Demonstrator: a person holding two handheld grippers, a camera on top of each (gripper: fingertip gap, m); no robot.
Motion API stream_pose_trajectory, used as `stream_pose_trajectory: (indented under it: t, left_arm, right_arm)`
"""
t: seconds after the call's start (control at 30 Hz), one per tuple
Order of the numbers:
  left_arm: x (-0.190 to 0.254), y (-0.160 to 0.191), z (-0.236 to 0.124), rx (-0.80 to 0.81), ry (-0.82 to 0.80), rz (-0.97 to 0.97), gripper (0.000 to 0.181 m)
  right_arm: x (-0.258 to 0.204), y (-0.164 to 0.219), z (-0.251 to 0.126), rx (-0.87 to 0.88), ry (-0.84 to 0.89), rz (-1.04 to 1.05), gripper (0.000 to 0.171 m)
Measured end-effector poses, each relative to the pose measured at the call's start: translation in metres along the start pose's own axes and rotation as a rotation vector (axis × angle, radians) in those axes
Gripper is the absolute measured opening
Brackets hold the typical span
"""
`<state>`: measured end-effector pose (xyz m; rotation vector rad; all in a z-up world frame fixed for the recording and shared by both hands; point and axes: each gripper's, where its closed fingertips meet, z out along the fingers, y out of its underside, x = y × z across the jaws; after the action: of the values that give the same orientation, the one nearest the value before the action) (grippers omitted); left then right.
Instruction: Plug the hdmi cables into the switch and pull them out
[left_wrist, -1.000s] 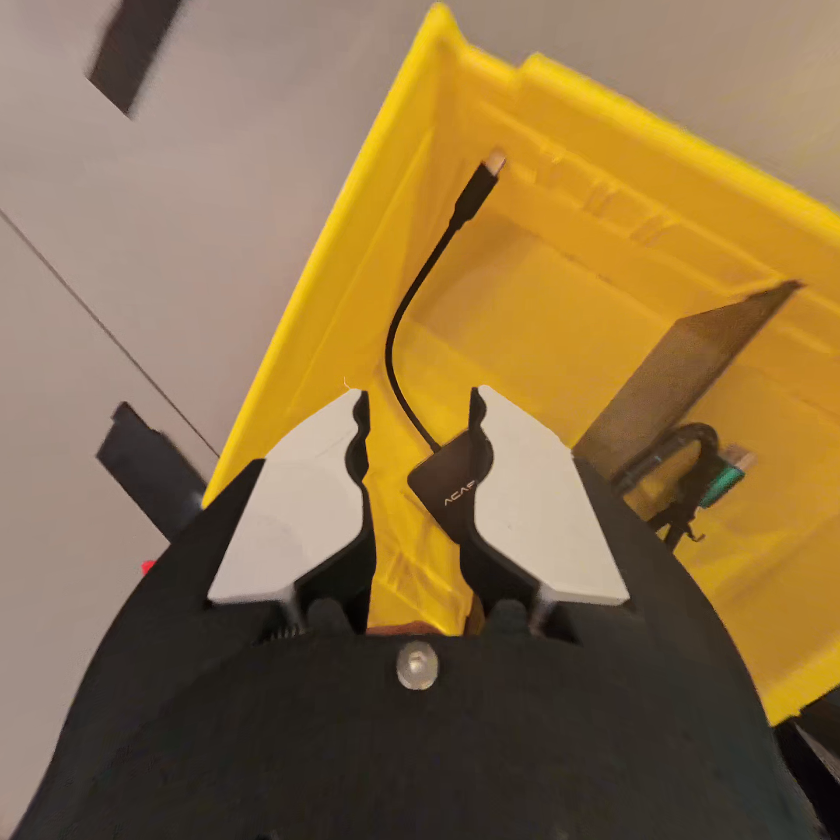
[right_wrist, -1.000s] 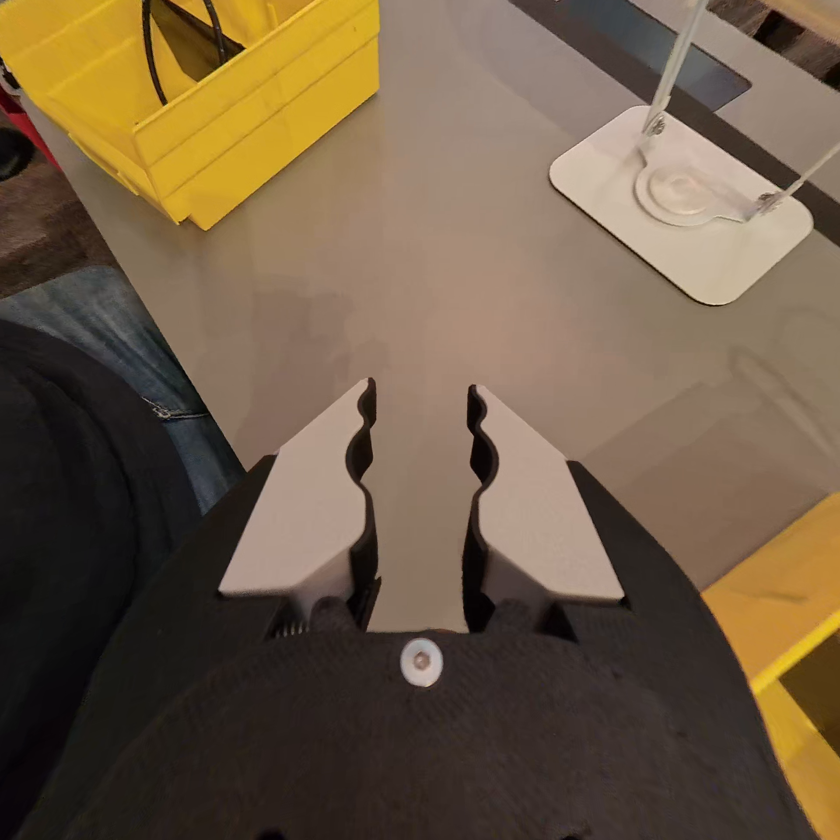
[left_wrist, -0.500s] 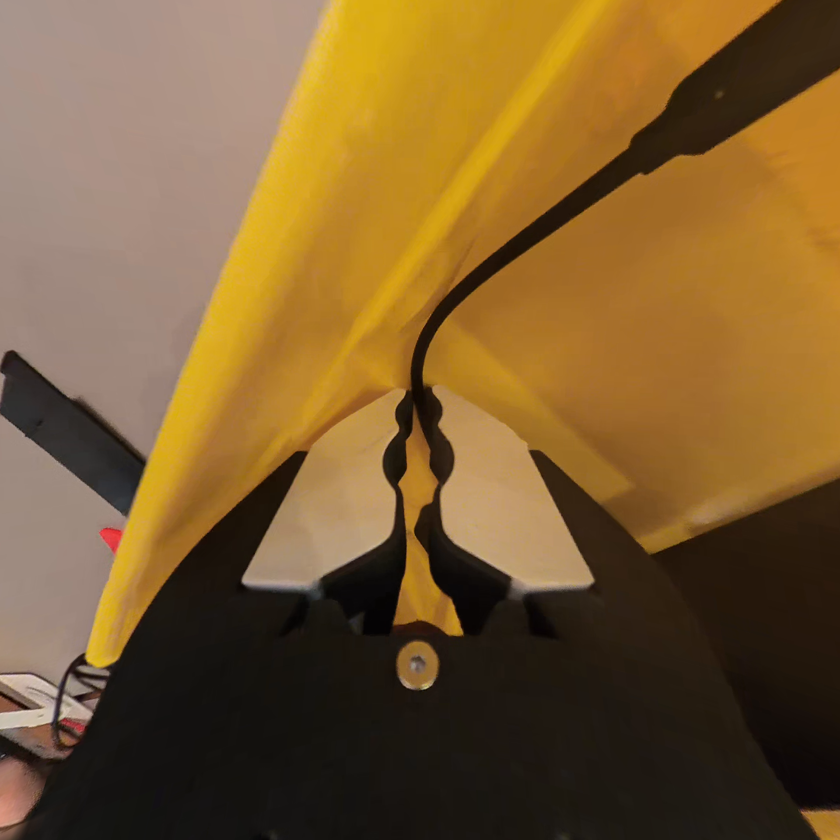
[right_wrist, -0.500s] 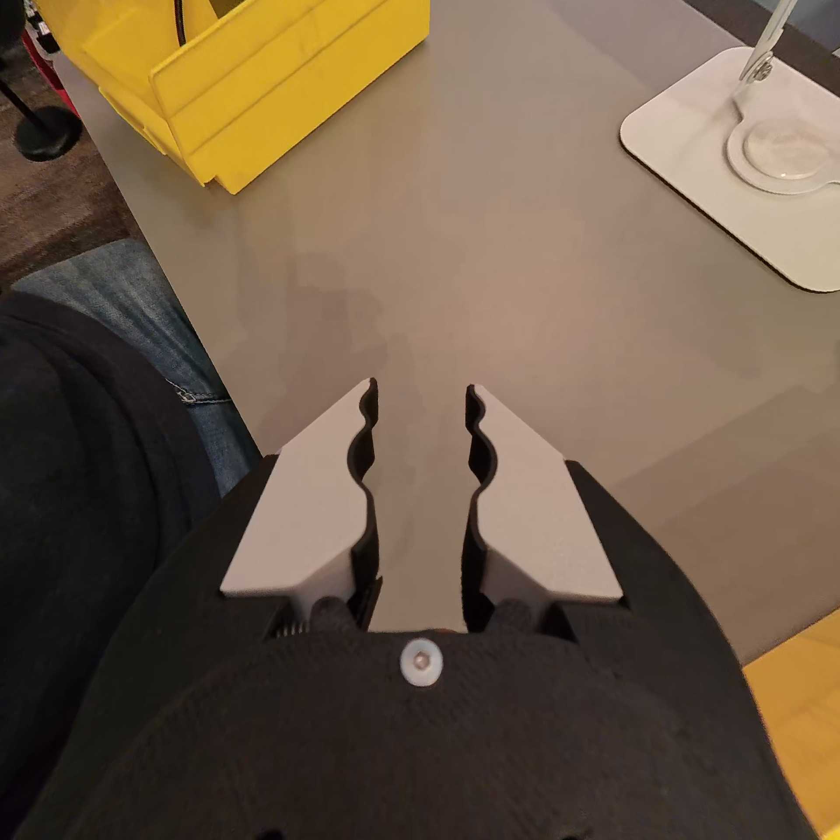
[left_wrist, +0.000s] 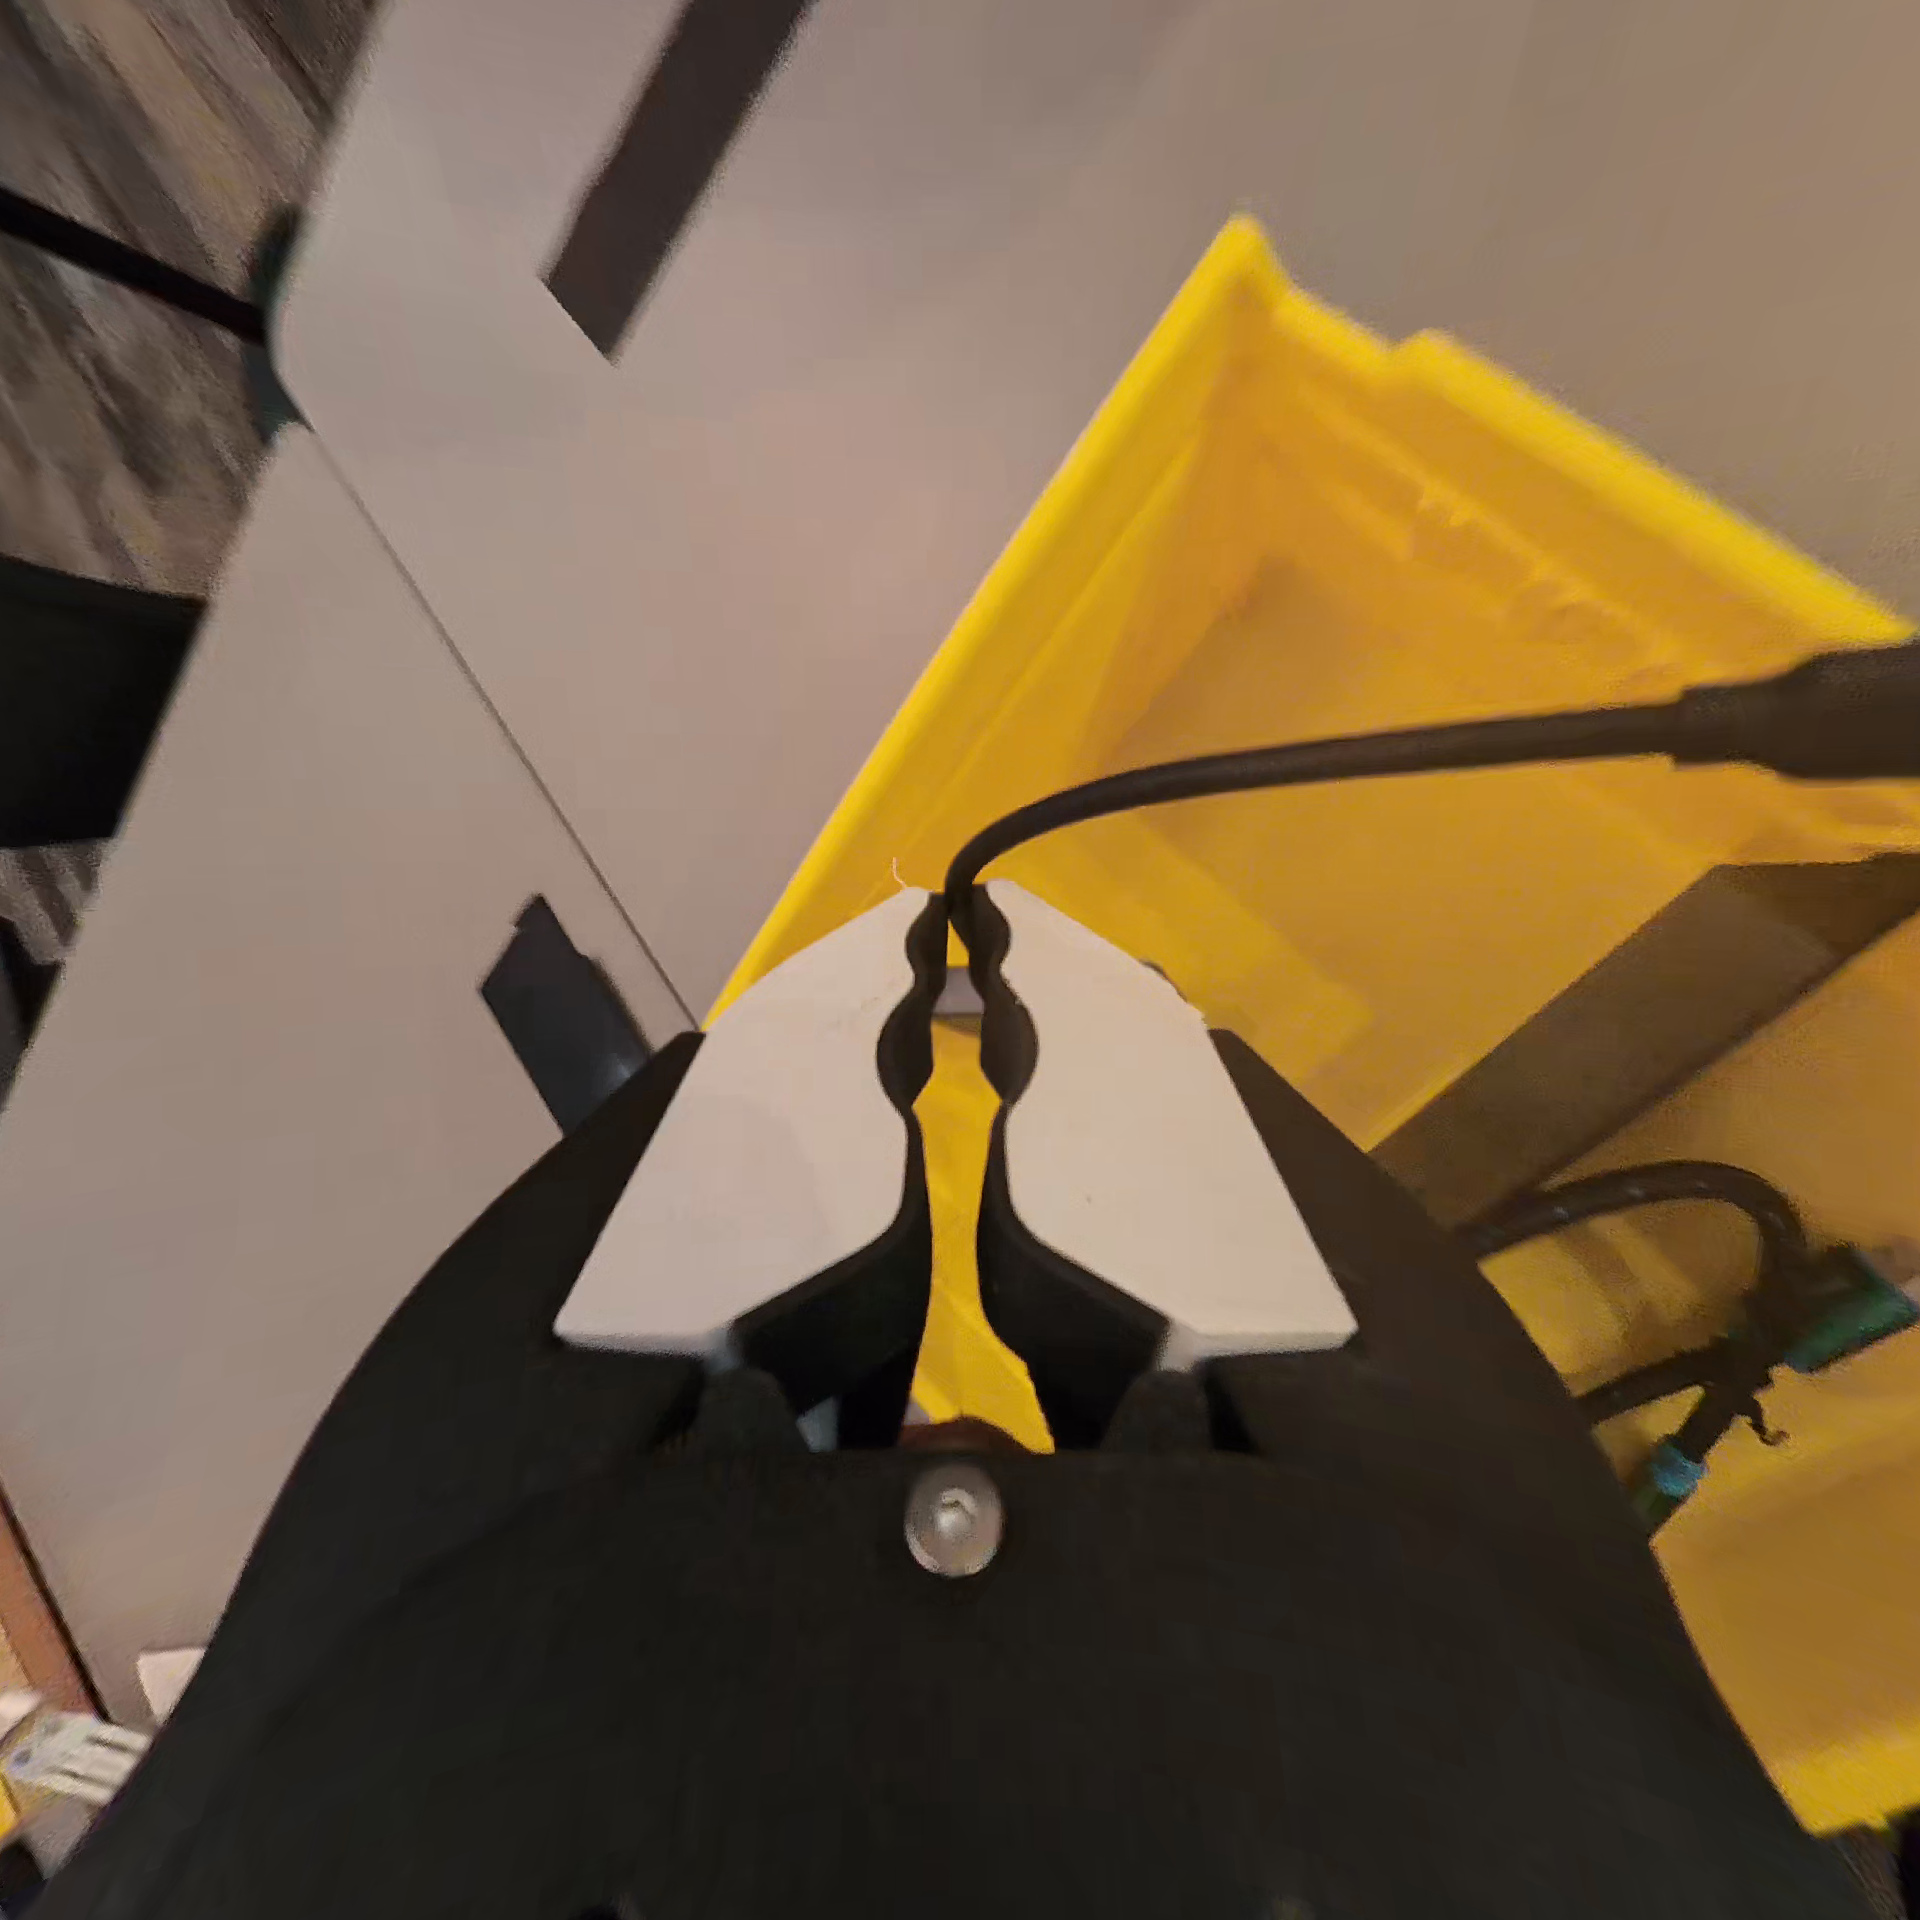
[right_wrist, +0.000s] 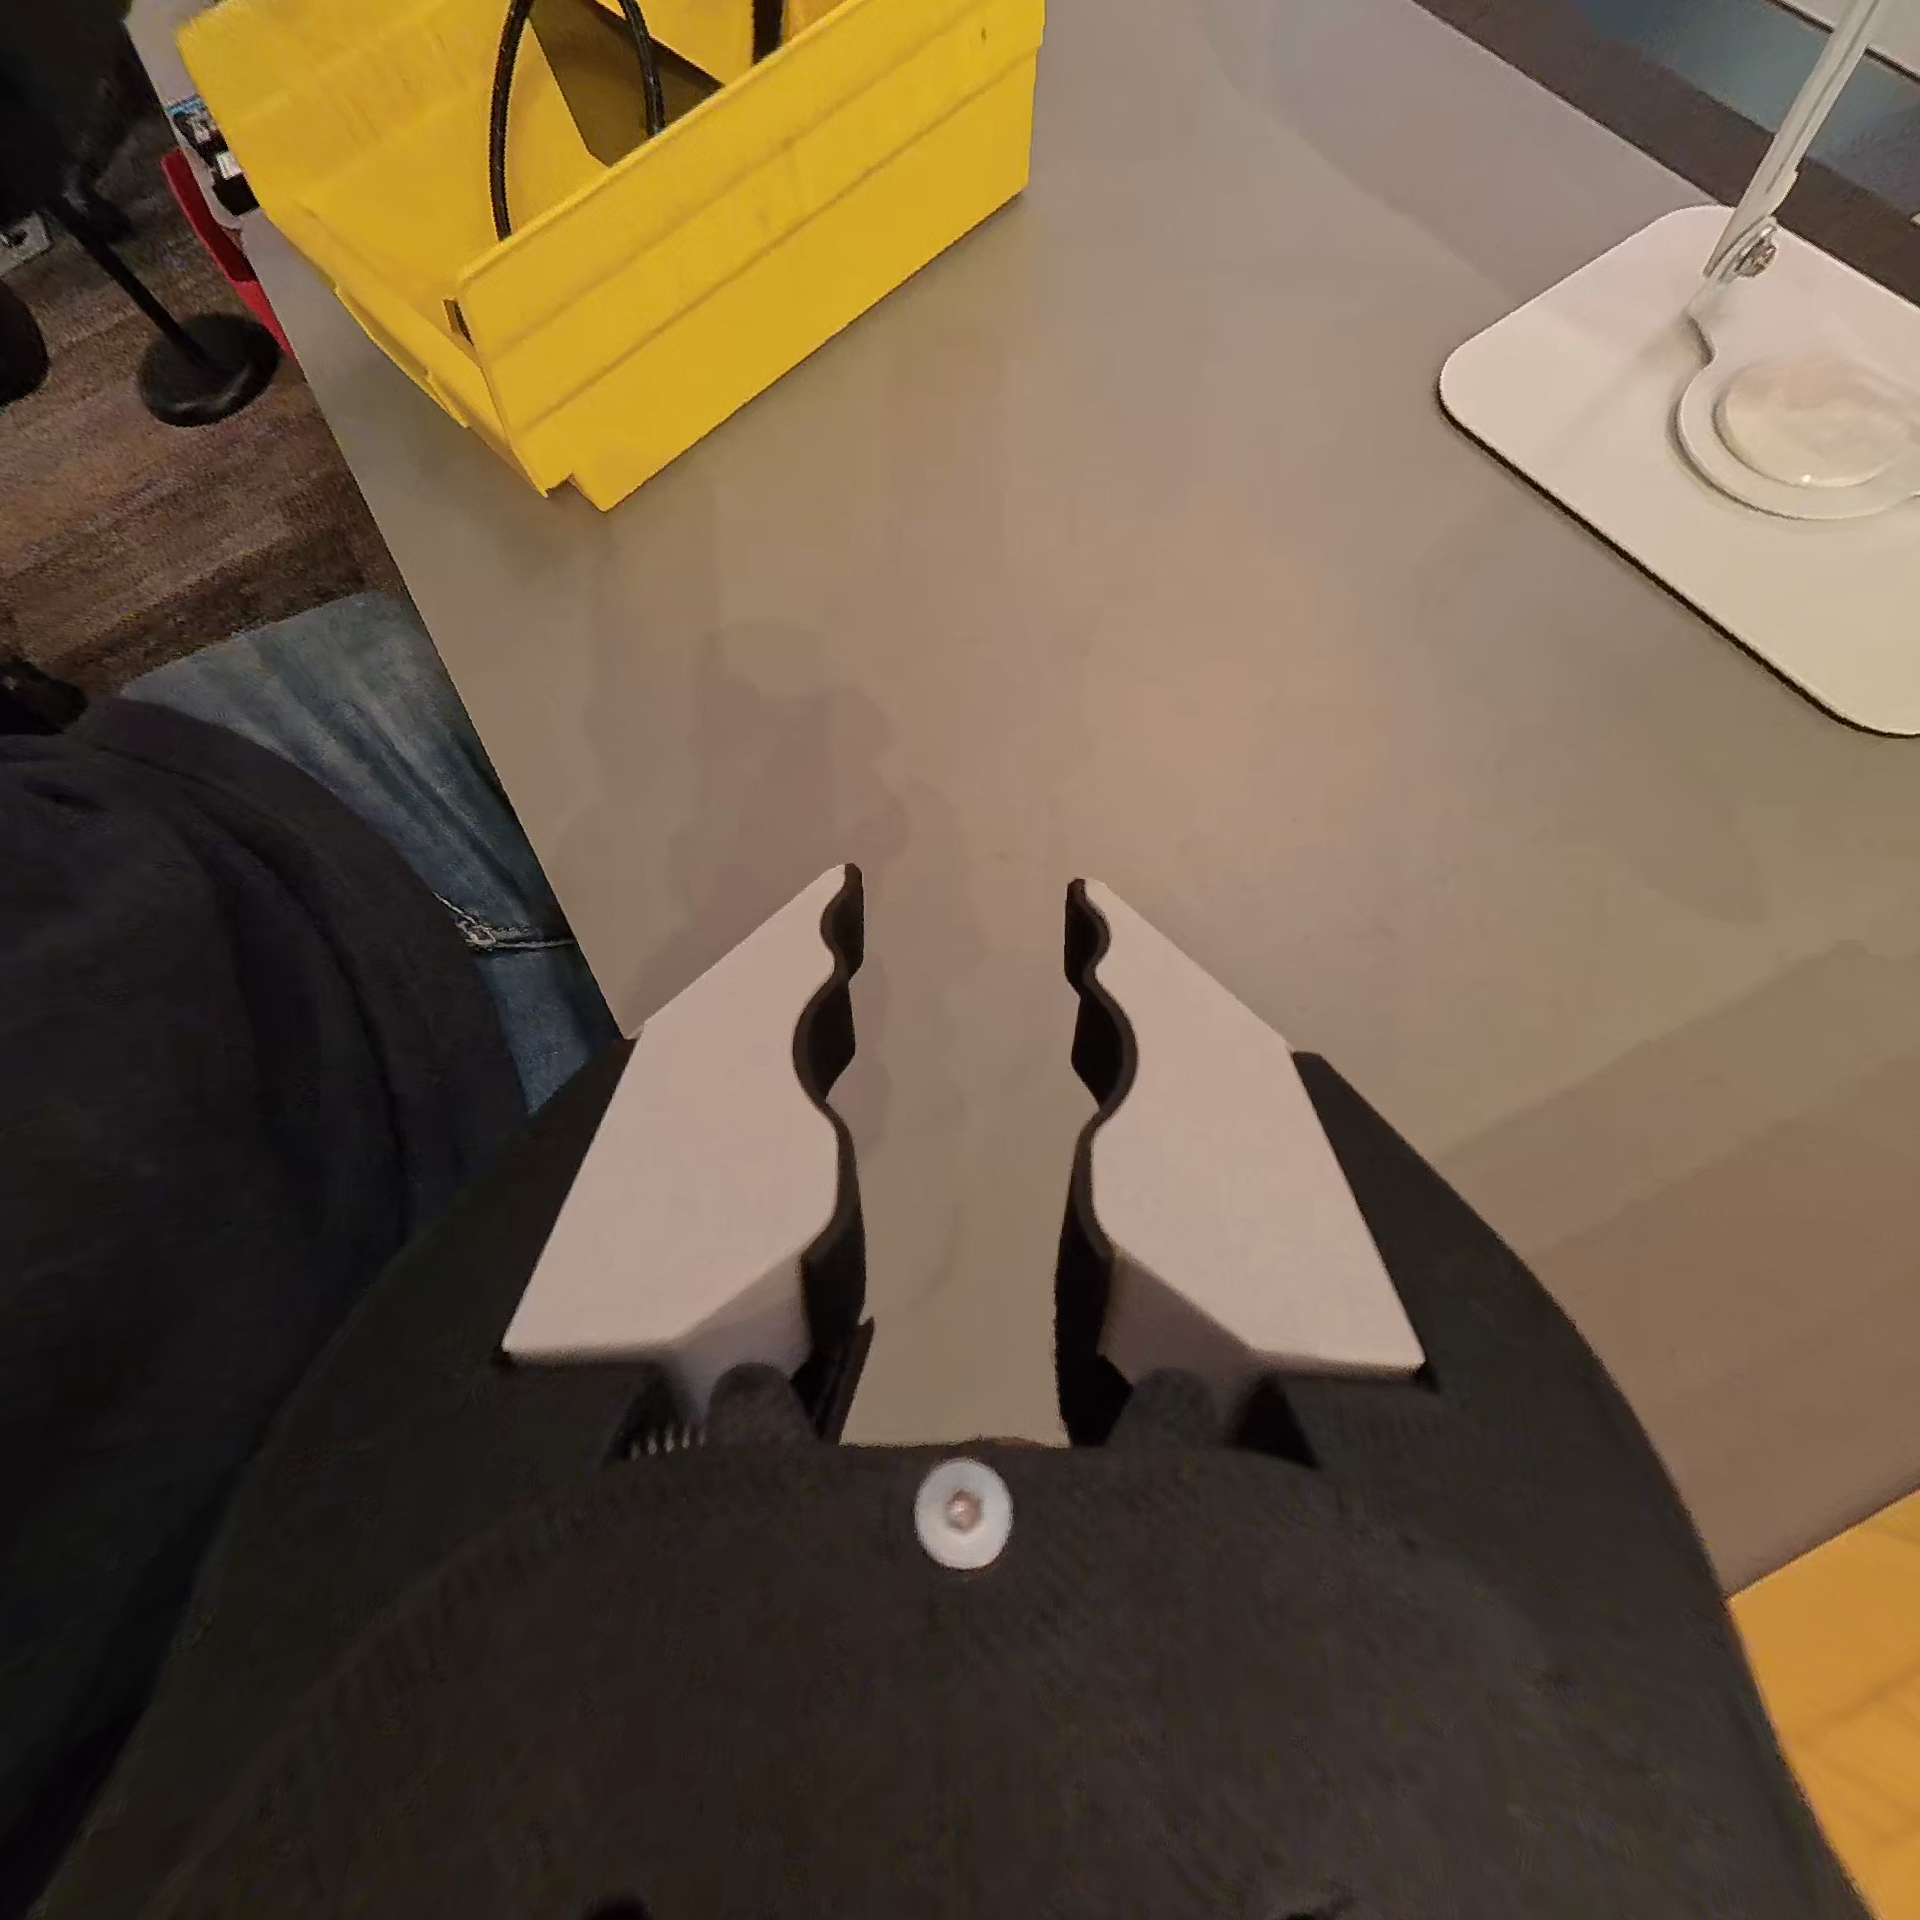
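Clamped at its tips, my left claw (left_wrist: 954, 902) grips a thin black cable (left_wrist: 1299, 764) right where the two fingertips meet; farther back along the fingers a narrow gap stays between them. From the pinch the cable bends up and to the right, thickening into a dark plug body (left_wrist: 1808, 717) that runs off the right edge, blurred. I cannot tell whether the switch itself hangs below the fingers; it is hidden from me. Under and beyond this claw sits the yellow bin (left_wrist: 1049, 644) on the grey tabletop (left_wrist: 935, 312). A dark divider panel (left_wrist: 1621, 1039) stands inside it, and on the near side of that panel lies a coiled black cable with green connector ends (left_wrist: 1683, 1299).

On the other side, my right claw (right_wrist: 963, 883) is spread wide with nothing between its fingers, hovering over a bare stretch of the tabletop (right_wrist: 1195, 582). Well ahead and to its left the same yellow bin (right_wrist: 727, 239) sits near the table's edge, with black cable loops (right_wrist: 509, 125) rising out of it. Ahead to the right is a white stand base (right_wrist: 1621, 488) with a clear fitting on top. A dark sleeve and blue jeans (right_wrist: 395, 748) show at the left, beside the table edge.
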<state>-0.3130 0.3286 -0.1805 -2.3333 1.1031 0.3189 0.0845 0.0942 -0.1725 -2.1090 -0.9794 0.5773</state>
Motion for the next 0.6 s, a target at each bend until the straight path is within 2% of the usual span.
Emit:
stream_pose_trajectory:
  t: [0.17, 0.3, 0.43, 0.6]
  left_arm:
    - [0.006, -0.053, -0.069, 0.178, -0.054, 0.066, 0.003]
    - [0.06, -0.109, -0.109, 0.283, 0.002, 0.234, 0.003]
    - [0.146, -0.156, -0.114, 0.311, 0.113, 0.436, 0.003]
    - [0.257, -0.187, -0.085, 0.286, 0.239, 0.635, 0.003]
  right_arm:
    - [0.0, -0.004, 0.0, 0.013, 0.014, -0.01, 0.046]
    - [0.002, -0.009, -0.006, 0.035, 0.037, -0.009, 0.049]
    - [0.007, -0.01, -0.017, 0.052, 0.063, -0.004, 0.049]
    - [0.016, 0.001, -0.03, 0.062, 0.094, 0.033, 0.05]
